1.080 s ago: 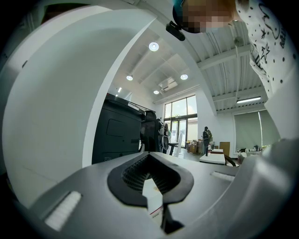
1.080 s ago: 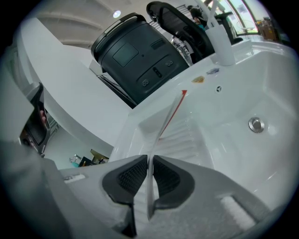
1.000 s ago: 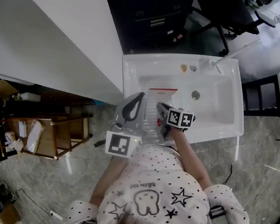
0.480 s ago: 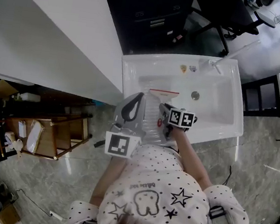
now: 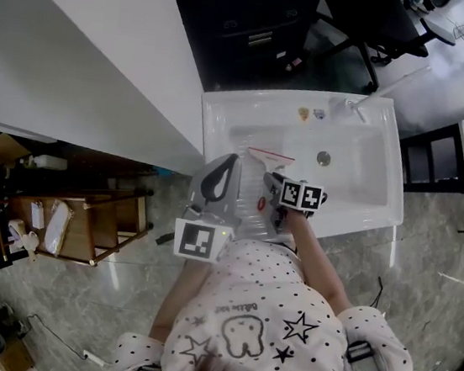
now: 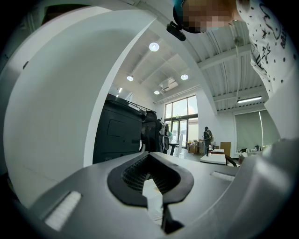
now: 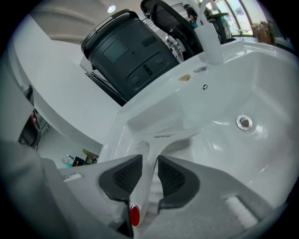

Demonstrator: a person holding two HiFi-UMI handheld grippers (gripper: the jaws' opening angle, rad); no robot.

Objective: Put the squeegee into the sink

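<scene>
Now the right gripper's [image 7: 148, 163] jaws have just been opening and stand loose round the squeegee [image 7: 172, 134] handle, its blade low inside the sink [image 7: 275, 93]. Best to draw straight back along the handle so nothing snags. The left gripper [image 6: 149, 156], clenched on nothing, hangs alongside.

The right gripper [image 7: 149, 163] (jaws just opening) flanks the white squeegee [image 7: 164, 135], its blade inside the sink [image 7: 264, 93].
</scene>
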